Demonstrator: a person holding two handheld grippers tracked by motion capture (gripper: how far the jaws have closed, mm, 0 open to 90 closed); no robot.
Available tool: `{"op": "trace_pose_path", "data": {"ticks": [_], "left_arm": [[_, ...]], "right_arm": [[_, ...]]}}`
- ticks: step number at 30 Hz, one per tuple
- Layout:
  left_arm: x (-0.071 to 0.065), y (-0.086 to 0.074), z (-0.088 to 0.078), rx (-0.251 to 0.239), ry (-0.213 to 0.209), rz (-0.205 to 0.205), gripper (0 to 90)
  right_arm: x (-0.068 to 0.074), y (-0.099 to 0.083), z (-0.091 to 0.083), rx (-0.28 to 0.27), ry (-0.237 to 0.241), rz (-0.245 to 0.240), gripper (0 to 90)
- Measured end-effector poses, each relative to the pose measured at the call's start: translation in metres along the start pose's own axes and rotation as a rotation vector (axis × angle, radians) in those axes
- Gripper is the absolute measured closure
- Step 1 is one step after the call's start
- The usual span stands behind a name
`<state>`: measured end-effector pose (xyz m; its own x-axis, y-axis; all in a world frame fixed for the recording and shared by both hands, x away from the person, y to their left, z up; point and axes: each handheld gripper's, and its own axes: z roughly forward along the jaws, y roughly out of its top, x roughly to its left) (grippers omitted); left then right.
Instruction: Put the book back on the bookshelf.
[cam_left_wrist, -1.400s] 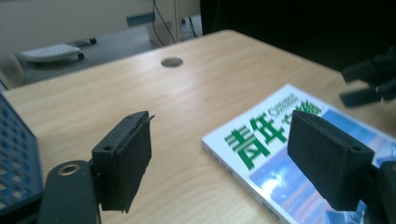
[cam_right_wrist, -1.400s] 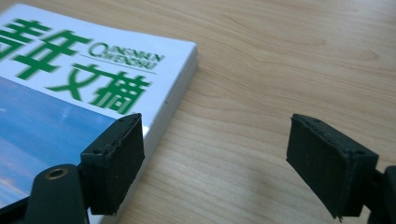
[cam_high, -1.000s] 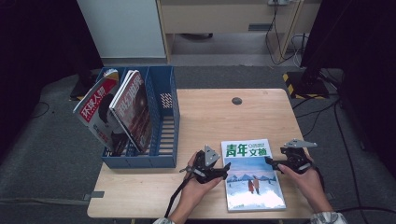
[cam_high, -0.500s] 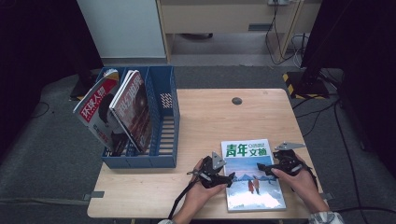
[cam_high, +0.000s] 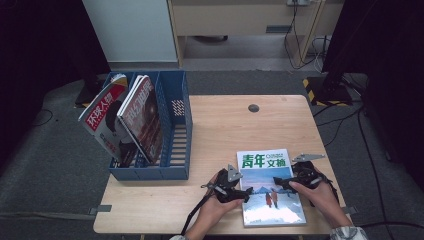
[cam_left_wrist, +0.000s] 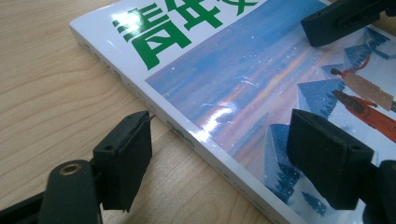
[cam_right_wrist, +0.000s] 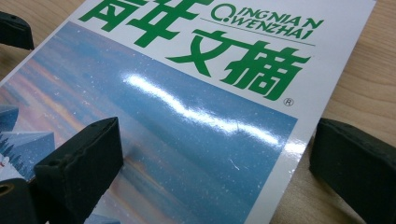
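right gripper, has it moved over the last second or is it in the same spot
Yes. The right gripper has come in leftward from beyond the magazine's right edge and now sits over that edge, jaws open astride it; they have just been opening. The magazine lies flat on the table.

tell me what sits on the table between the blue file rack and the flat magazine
Nothing: in the high view the stretch of wooden table between the blue file rack and the flat magazine is bare wood.

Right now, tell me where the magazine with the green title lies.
In the high view the magazine lies flat at the table's near right corner, between the left gripper and right gripper.
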<state>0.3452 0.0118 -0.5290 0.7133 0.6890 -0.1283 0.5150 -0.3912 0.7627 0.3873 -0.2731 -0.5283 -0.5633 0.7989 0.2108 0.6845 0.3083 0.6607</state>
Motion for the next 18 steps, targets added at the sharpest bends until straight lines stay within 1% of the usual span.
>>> {"op": "trace_pose_path", "data": {"ticks": [2, 3, 5, 10, 11, 12, 14, 15, 16, 17, 18], "left_arm": [[0.0008, -0.0012, 0.0005, -0.007, -0.006, -0.011, 22.0], [0.0009, -0.0016, 0.0006, -0.009, -0.007, -0.016, 22.0], [0.0005, -0.0019, 0.0006, -0.012, -0.008, -0.013, 22.0], [0.0006, -0.0023, 0.002, -0.018, -0.016, -0.021, 21.9], [0.0009, -0.003, 0.0028, -0.022, -0.022, -0.031, 22.0], [0.0006, -0.003, 0.0032, -0.025, -0.022, -0.028, 22.0], [0.0003, -0.0027, 0.0036, -0.027, -0.022, -0.02, 22.1], [0.0003, -0.0027, 0.0036, -0.027, -0.022, -0.02, 22.1], [-0.0002, -0.0025, 0.0038, -0.027, -0.02, -0.019, 22.1], [-0.0011, -0.0023, 0.0042, -0.028, -0.019, -0.018, 22.2], [-0.0015, -0.0022, 0.0045, -0.029, -0.018, -0.015, 22.2]], "right_arm": [[-0.0005, -0.0016, 0.0005, -0.014, 0.005, -0.009, 1.3], [-0.0004, -0.0035, 0.0011, -0.034, 0.002, -0.008, 1.1], [0.0, -0.0055, 0.0026, -0.063, -0.006, -0.008, 0.7], [0.0001, -0.0075, 0.0026, -0.078, -0.001, -0.006, 0.7], [0.0008, -0.0075, 0.0028, -0.079, -0.003, -0.002, 1.0], [0.0008, -0.0071, 0.0022, -0.072, -0.007, -0.003, 2.3], [0.0, -0.0055, -0.0002, -0.064, -0.01, 0.016, 7.5], [0.0, -0.0055, -0.0002, -0.064, -0.01, 0.016, 7.5], [-0.0018, -0.0052, -0.001, -0.067, -0.012, 0.013, 9.8], [-0.0032, -0.0046, -0.004, -0.062, -0.006, 0.048, 15.2], [-0.0039, -0.0044, -0.0051, -0.062, -0.004, 0.055, 16.1]]}}
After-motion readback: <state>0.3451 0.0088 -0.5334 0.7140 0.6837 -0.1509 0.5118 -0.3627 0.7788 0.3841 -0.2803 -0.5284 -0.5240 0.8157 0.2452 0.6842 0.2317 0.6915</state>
